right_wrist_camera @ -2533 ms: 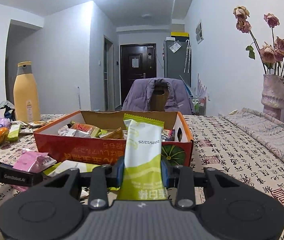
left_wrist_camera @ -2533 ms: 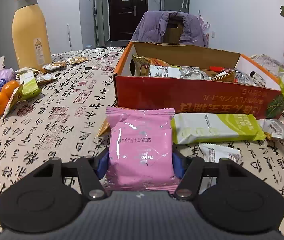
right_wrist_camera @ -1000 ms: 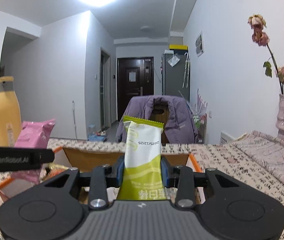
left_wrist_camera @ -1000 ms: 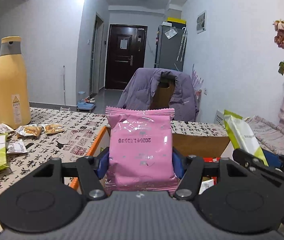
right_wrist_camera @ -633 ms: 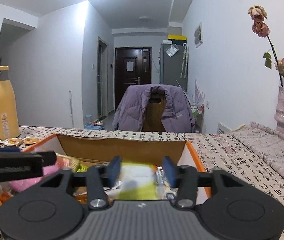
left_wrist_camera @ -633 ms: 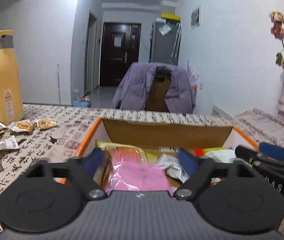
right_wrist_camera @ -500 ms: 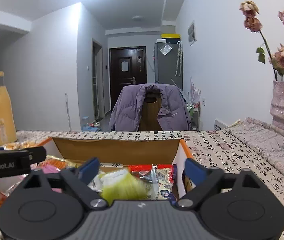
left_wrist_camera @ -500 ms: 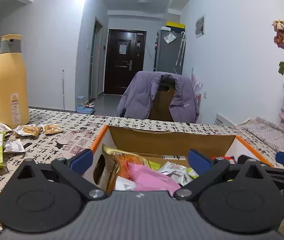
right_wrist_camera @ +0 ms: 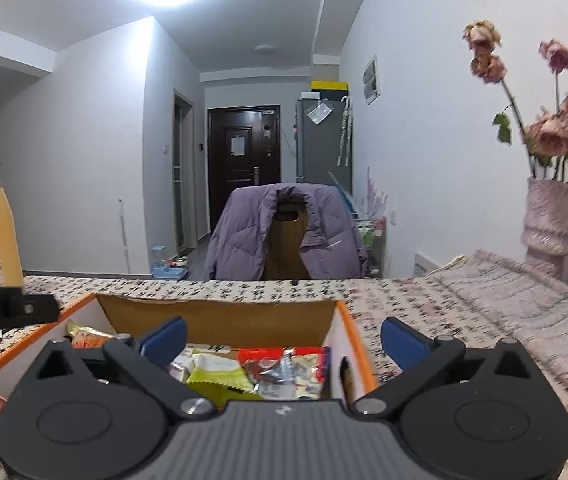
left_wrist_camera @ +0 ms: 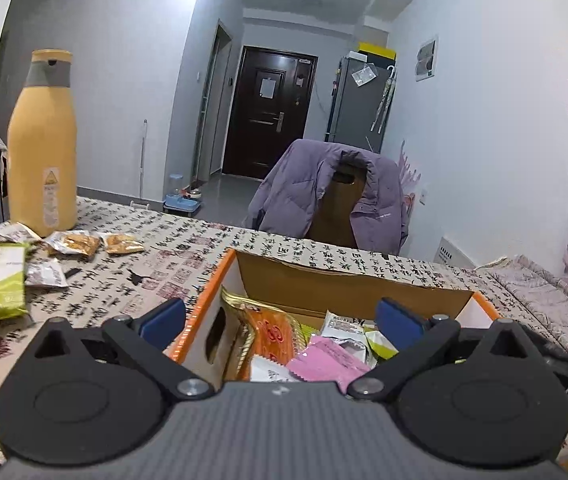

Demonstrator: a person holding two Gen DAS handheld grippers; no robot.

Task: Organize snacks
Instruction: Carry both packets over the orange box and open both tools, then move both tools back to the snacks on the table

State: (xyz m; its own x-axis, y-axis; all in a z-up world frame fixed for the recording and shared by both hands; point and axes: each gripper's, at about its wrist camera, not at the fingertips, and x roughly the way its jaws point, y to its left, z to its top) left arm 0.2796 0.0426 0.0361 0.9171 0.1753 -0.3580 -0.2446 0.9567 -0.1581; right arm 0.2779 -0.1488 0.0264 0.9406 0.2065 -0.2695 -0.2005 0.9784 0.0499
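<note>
**Card, Film and Printed Cloth**

The box [left_wrist_camera: 348,286] was raw brown cardboard inside, matt, with a glossy orange rim. The pink packet [left_wrist_camera: 326,362] and green packet [right_wrist_camera: 216,374] were shiny plastic film. The tablecloth [left_wrist_camera: 132,264] looked like matt printed cloth. The bottle [left_wrist_camera: 42,144] had a smooth matt yellow body. The jacket [right_wrist_camera: 244,236] was quilted cloth with a slight sheen. The pads [left_wrist_camera: 163,318] were smooth blue plastic.

The left gripper's [left_wrist_camera: 280,318] body hid the pink packet's [left_wrist_camera: 326,364] near end inside the box [left_wrist_camera: 348,286]; packet print was unreadable.
</note>
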